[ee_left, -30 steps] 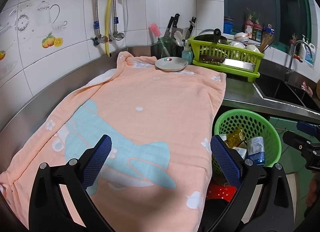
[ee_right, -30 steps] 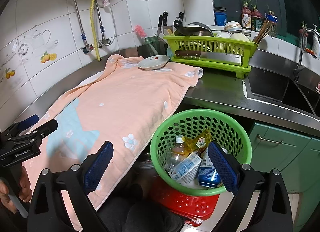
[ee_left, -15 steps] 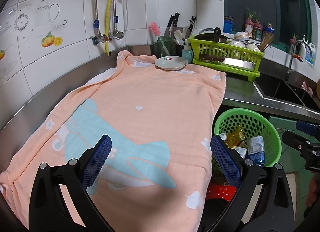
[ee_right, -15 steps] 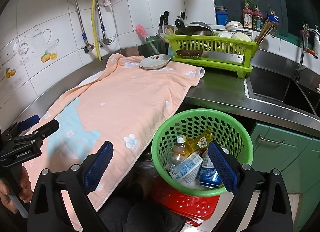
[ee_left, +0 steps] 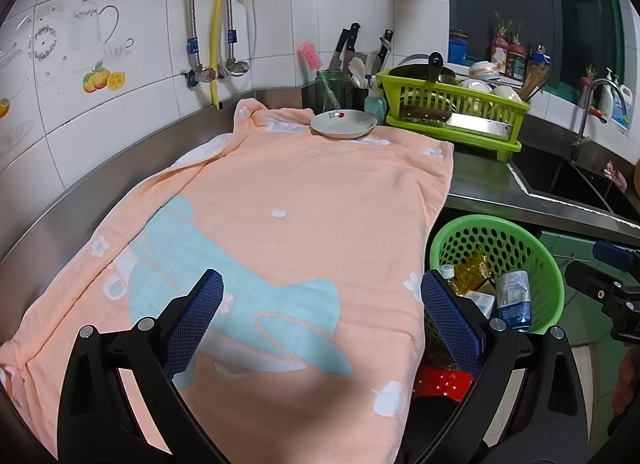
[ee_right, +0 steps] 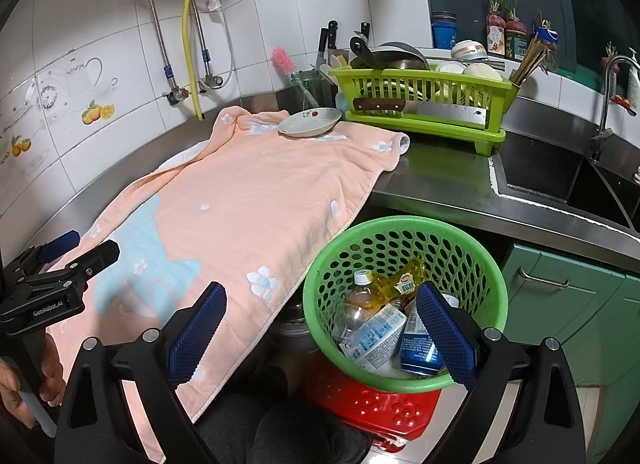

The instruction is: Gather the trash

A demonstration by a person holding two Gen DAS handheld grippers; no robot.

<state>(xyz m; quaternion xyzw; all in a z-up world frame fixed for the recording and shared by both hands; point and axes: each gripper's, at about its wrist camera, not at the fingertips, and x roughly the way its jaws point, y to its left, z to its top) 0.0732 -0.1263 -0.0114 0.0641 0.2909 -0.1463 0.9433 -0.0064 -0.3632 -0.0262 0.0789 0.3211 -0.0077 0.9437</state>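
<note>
Task looks nearly done: trash (ee_right: 384,328) fills the basket (ee_right: 404,223) below the tabletop's front edge. Left tool (ee_left: 320,316) and right tool (ee_right: 320,324) gape wide, empty.

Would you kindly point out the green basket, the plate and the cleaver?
green basket (ee_right: 472,242), right wrist view, far inner wall.
plate (ee_right: 308,125), right wrist view, centre of dish.
cleaver (ee_right: 452,111), right wrist view, blade.
</note>
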